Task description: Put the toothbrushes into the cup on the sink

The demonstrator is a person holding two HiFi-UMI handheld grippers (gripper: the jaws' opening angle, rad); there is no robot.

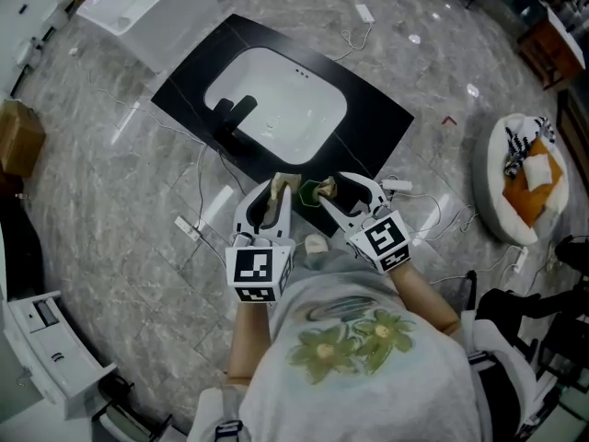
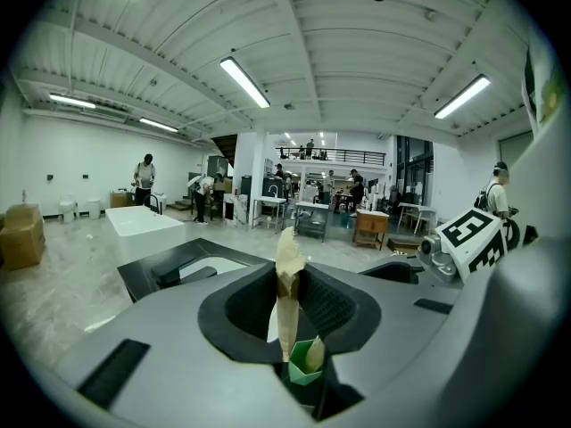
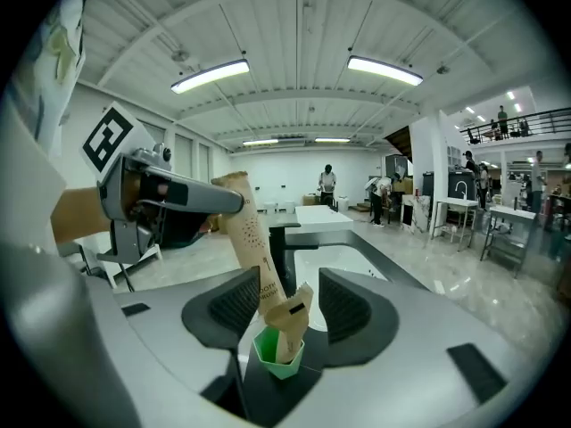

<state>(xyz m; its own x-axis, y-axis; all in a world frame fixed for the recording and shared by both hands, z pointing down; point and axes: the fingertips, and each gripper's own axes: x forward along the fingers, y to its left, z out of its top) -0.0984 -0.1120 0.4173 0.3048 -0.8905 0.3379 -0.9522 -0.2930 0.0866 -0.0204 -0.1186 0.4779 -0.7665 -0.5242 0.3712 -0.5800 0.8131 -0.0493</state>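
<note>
Task status: judged roughly half complete; one wrapped toothbrush (image 3: 290, 324) stands in the green cup (image 3: 268, 357), leaning a little, its paper top clear of the rim; the second wrapped toothbrush (image 3: 248, 239) is not yet released.

Left gripper (image 1: 276, 190): clenched on the second toothbrush, which rises upright between its jaws in the left gripper view; in the right gripper view the same wrapper slants down from the upper left toward the cup; whether its lower end is already inside the rim cannot be settled, as the first toothbrush stands in front of it.

Right gripper (image 1: 342, 190): released; its jaws stand wide apart on either side of the cup and the deposited toothbrush, with no pad touching either.

Location: the cup stands on the near edge of the black counter (image 1: 377, 118), at centre of the head view, between the two grippers; the white basin (image 1: 285, 109) and the dark faucet (image 1: 235, 113) lie above it, toward the upper left.

Outstanding, as judged: lower the held toothbrush fully into the cup; open the left jaws; withdraw without tipping the cup, which looks light.

Count: toothbrushes, two, both paper-wrapped; cups, one; basins, one; faucets, one; grippers, two.
</note>
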